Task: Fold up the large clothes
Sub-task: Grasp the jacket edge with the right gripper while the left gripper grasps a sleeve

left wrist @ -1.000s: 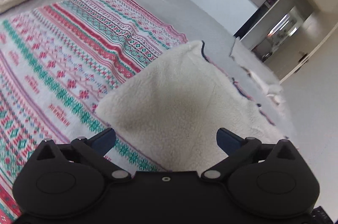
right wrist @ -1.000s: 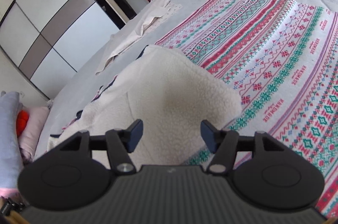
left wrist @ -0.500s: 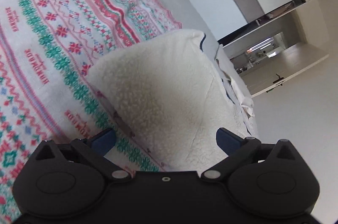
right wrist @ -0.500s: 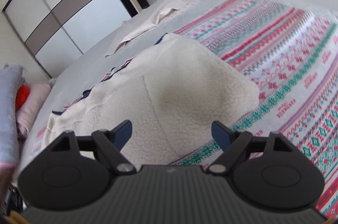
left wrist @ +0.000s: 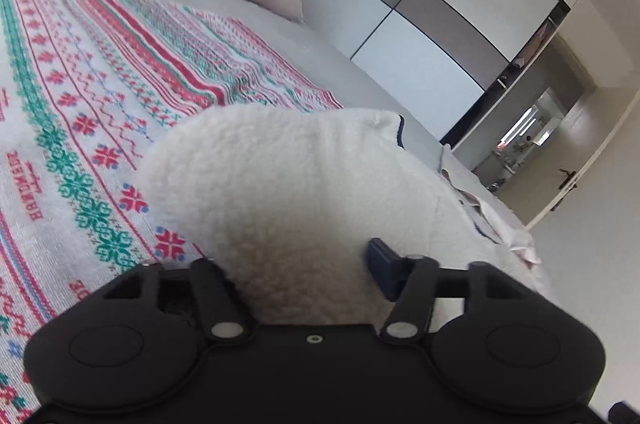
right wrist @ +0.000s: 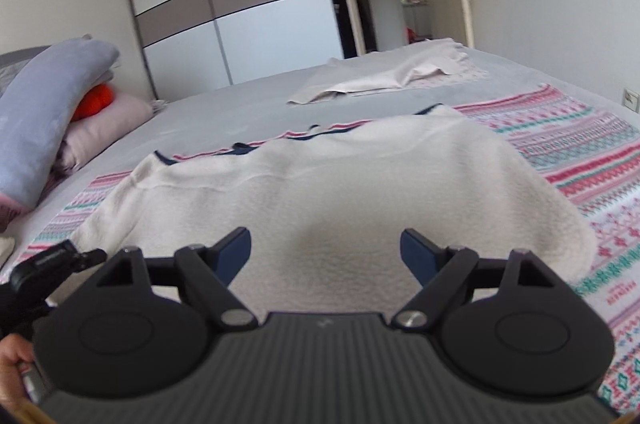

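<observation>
Lying spread on a bed, the large patterned knit garment with its cream fleece lining (left wrist: 280, 192) has one side turned over, so the fleecy flap (right wrist: 340, 192) rests on top of the red, green and white striped face (left wrist: 92, 104). The flap's long axis runs across the right wrist view, from near the pillows to its rounded end over the pattern. The left gripper (left wrist: 304, 264) is the nearer — a bulge of fleece fills the space between its jaws, which have just been closing; its left finger is sunk in the pile, but whether the pads press yet cannot be told. The right gripper (right wrist: 326, 250) hangs over the flap's near edge with jaws apart, clamping nothing. Beyond lie a grey bedsheet (right wrist: 240, 104), stacked pillows (right wrist: 52, 112), another pale cloth (right wrist: 384, 80) and a sliding wardrobe (right wrist: 232, 4).
</observation>
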A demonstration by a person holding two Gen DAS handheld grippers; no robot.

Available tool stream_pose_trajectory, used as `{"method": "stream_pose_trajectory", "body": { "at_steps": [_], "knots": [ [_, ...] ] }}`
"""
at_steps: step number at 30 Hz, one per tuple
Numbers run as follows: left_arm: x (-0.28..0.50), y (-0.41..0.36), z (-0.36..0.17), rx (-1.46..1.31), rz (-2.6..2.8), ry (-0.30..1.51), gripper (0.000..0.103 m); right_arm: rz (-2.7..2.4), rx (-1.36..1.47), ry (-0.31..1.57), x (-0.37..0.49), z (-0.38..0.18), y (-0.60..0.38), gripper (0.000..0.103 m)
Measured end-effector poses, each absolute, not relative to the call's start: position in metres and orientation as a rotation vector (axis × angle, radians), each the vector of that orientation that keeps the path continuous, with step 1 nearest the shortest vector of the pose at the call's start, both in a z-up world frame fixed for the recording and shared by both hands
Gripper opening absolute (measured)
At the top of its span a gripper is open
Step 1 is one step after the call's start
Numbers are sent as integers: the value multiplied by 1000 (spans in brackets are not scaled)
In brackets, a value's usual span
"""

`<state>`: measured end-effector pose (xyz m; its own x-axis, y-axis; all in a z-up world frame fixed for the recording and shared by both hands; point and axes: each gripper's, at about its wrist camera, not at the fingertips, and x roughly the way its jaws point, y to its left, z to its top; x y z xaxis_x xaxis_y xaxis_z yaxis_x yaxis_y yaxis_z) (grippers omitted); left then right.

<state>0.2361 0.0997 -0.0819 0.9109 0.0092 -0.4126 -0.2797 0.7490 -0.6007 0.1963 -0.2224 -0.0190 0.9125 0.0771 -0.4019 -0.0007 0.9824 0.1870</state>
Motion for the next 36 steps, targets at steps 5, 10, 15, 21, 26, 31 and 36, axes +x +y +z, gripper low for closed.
{"method": "stream_pose_trajectory", "body": {
  "at_steps": [5,10,15,21,26,31,36],
  "knots": [
    [233,95,-71,-634,164,355,37,132,146,409,200,-24,-201,53],
    [228,88,-47,-583,125,268,32,227,149,429,209,-35,-191,35],
    [224,72,-13,-525,12,165,31,242,170,543,232,-59,-188,28],
    [227,31,30,-483,-182,93,30,282,288,592,241,-66,-205,28],
    [236,-19,55,-399,-306,70,30,355,580,624,244,-51,-251,29],
    [248,-76,58,-302,-405,105,30,260,818,498,224,-33,-327,32],
    [251,-138,28,-162,-513,181,30,95,939,458,203,-40,-393,35]
  ]
}}
